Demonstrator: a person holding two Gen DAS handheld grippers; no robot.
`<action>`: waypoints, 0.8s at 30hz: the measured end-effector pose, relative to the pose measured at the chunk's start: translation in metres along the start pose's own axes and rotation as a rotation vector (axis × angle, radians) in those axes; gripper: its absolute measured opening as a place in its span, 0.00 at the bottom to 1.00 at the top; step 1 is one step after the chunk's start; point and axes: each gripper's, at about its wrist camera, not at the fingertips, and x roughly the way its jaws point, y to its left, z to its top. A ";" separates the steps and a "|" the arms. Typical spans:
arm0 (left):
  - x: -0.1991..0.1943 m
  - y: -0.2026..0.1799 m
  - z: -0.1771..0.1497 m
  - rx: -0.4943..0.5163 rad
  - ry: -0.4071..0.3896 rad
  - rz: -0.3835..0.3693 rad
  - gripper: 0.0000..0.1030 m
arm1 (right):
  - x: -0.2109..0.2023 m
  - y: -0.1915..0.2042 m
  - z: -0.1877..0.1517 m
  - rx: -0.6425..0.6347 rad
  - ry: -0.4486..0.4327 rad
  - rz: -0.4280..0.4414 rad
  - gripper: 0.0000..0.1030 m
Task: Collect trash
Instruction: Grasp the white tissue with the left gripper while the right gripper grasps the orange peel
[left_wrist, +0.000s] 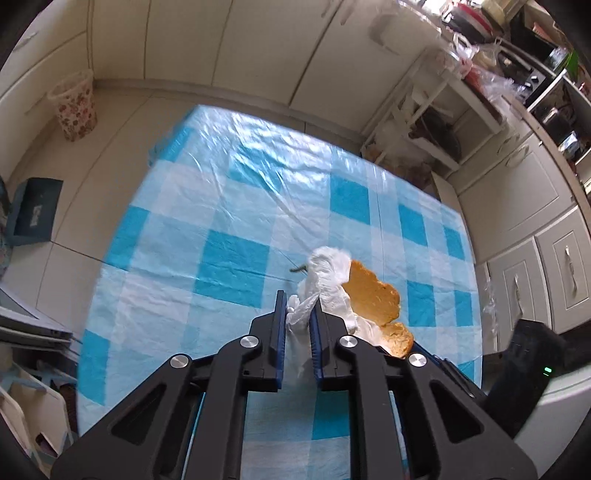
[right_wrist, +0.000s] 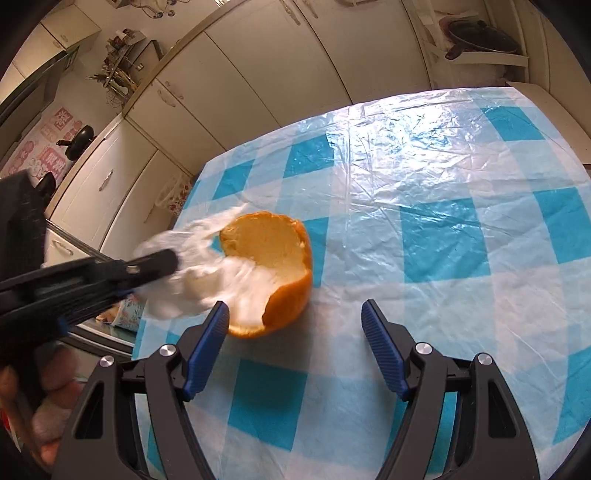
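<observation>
My left gripper (left_wrist: 298, 308) is shut on a crumpled white tissue (left_wrist: 325, 284), held just above the table. An orange peel (left_wrist: 373, 295) sits against the tissue on its right. In the right wrist view the peel (right_wrist: 273, 258) is a hollow cup on the blue-and-white checked tablecloth (right_wrist: 443, 206), with the blurred tissue (right_wrist: 199, 273) at its left and the left gripper (right_wrist: 162, 264) gripping it. My right gripper (right_wrist: 291, 321) is open and empty, just in front of the peel, its left fingertip (right_wrist: 218, 317) nearly touching the peel.
A floral waste bin (left_wrist: 75, 107) stands on the floor beyond the table's far left corner. White cabinets (left_wrist: 517, 192) and a cluttered shelf (left_wrist: 436, 129) line the right side. A small dark scrap (left_wrist: 298, 268) lies on the cloth behind the tissue.
</observation>
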 end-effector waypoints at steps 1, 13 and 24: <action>-0.009 0.005 0.001 -0.003 -0.027 0.011 0.11 | 0.001 0.002 0.001 -0.006 -0.008 -0.007 0.69; -0.023 0.025 0.000 0.005 -0.064 0.094 0.11 | 0.010 0.007 0.001 -0.064 -0.008 -0.039 0.15; -0.028 -0.029 -0.020 0.193 -0.115 0.154 0.11 | -0.043 -0.017 -0.016 -0.156 -0.048 -0.115 0.08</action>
